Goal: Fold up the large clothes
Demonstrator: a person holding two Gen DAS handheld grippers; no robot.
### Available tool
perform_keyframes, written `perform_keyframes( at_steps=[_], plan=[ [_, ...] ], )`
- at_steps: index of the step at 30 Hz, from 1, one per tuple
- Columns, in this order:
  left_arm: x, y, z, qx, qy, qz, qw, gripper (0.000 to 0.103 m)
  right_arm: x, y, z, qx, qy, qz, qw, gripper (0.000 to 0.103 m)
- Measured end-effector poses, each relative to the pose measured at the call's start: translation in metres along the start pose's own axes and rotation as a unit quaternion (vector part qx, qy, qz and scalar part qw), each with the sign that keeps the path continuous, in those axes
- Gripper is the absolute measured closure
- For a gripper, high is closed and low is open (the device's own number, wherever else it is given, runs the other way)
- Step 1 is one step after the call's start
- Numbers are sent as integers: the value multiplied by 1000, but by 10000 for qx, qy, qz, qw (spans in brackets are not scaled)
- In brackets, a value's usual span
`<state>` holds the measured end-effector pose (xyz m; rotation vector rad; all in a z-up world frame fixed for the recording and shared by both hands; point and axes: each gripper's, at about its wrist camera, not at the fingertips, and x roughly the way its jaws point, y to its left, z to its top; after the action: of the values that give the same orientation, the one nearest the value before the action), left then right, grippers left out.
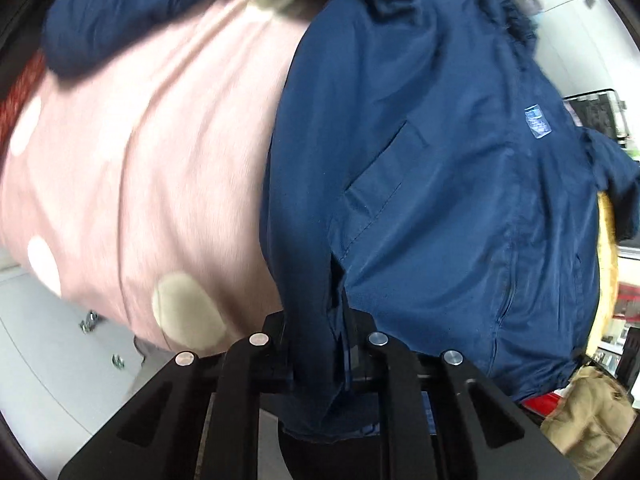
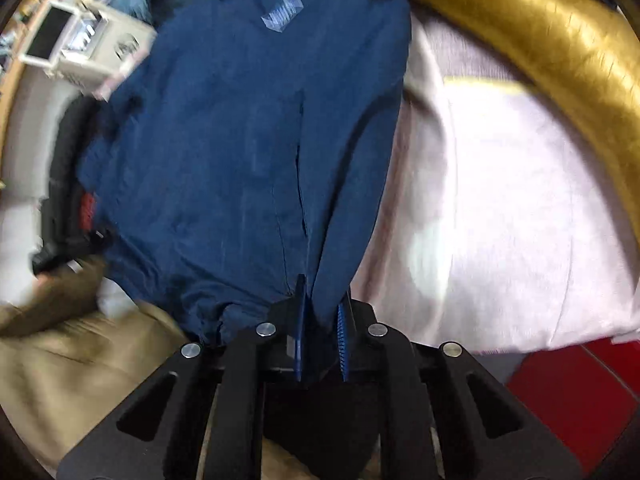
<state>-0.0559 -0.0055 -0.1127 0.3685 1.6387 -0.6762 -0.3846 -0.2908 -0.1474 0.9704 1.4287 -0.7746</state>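
two grippers, left gripper (image 1: 318,344), right gripper (image 2: 322,332), clamping one navy jacket (image 1: 432,168)

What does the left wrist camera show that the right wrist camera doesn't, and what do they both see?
Only the left wrist view shows the pink polka-dot cover with its pale dots, and the navy jacket's slanted welt pocket.

Only the right wrist view shows the gold cushion, a beige device with a dark screen, and a red surface at lower right.

Both show the navy jacket with its small pale label, tan fabric nearby, and a gripper clamped on the jacket's fabric: the left gripper and the right gripper.
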Motion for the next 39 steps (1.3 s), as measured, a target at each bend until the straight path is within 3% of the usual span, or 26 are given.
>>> perform_keyframes(
  at_steps=[4, 7, 12, 14, 17, 19, 24, 29, 33, 35, 37, 39],
  plan=[
    [13, -8, -12, 383, 100, 443, 9982, 84, 35, -28, -3, 595, 214, 33, 9980, 89],
    [19, -4, -4, 404, 93, 569, 9975, 67, 50, -19, 10, 545, 303, -138, 9980, 89],
    [15, 34, 9, -37, 146, 351, 9993, 37, 68, -21, 16, 767, 430, -109, 9961, 85],
    [8, 46, 16, -158, 73, 407, 9990, 24, 65, -28, 16, 804, 423, -188, 9957, 71],
    [-5, 65, 18, -286, 1, 371, 9989, 17, 49, -42, 15, 769, 358, -246, 9961, 56],
    [-18, 78, 16, -356, -40, 405, 9985, 13, 36, -49, 16, 815, 289, -299, 9958, 56],
    [-55, 106, 16, -406, -247, 579, 9972, 12, -7, -59, 38, 1098, -266, -389, 9928, 56],
    [-103, 101, 45, -228, -932, 1450, 9848, 13, -28, -39, 71, 936, -743, 8, 9928, 55],
    [-107, 61, 82, 221, -1093, 1639, 9802, 13, -25, 10, 110, 485, -901, 388, 9940, 55],
    [-100, 21, 90, 579, -1295, 1666, 9758, 13, -24, 29, 107, 224, -1002, 549, 9932, 55],
    [-103, -10, 98, 822, -1598, 1559, 9713, 13, -28, 44, 106, -34, -1025, 435, 9938, 55],
    [-100, -43, 96, 882, -1750, 1158, 9737, 13, -32, 49, 109, -211, -998, 298, 9943, 55]
  ],
)
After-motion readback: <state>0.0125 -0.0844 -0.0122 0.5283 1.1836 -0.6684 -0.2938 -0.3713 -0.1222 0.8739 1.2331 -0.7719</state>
